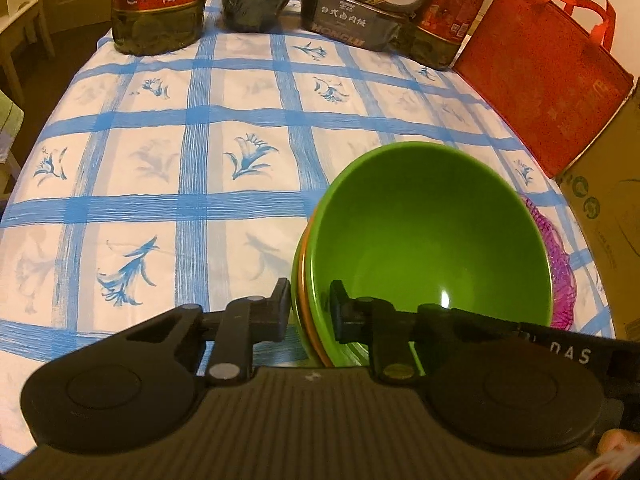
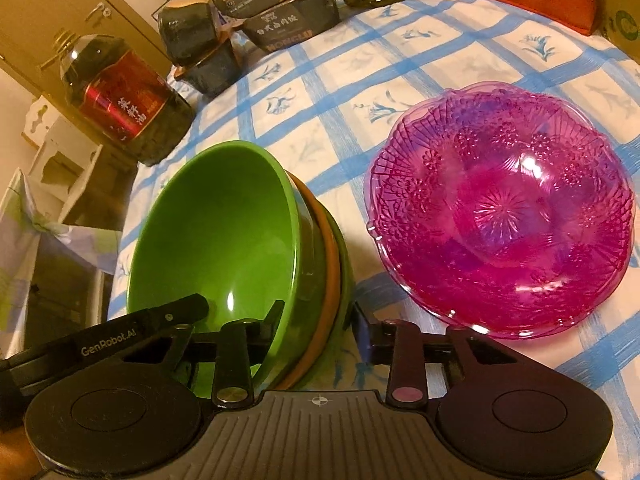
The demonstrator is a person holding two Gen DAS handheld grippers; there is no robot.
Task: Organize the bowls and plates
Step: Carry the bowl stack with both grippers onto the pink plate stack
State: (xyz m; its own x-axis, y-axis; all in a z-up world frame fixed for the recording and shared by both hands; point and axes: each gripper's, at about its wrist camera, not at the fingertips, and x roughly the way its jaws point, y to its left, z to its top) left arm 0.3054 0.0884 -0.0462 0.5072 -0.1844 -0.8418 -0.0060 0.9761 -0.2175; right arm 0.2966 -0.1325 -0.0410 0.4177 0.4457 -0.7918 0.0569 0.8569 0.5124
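A stack of nested bowls, green (image 1: 424, 240) on top with an orange one (image 1: 310, 320) under it, is tilted above the blue-checked tablecloth (image 1: 180, 140). My left gripper (image 1: 310, 312) is shut on the stack's near rim, one finger inside, one outside. My right gripper (image 2: 318, 326) is shut on the opposite rim of the same stack (image 2: 224, 232), whose orange bowl (image 2: 326, 280) shows at its edge. A pink clear patterned plate (image 2: 504, 208) lies on the cloth right of the stack; its edge shows in the left wrist view (image 1: 560, 264).
At the table's back stand an oil bottle (image 1: 156, 4), black food boxes (image 1: 352, 16) and a red bag (image 1: 544, 72). A cardboard box (image 1: 612, 216) is at the right edge. A cabinet (image 2: 52, 12) stands past the table's left edge.
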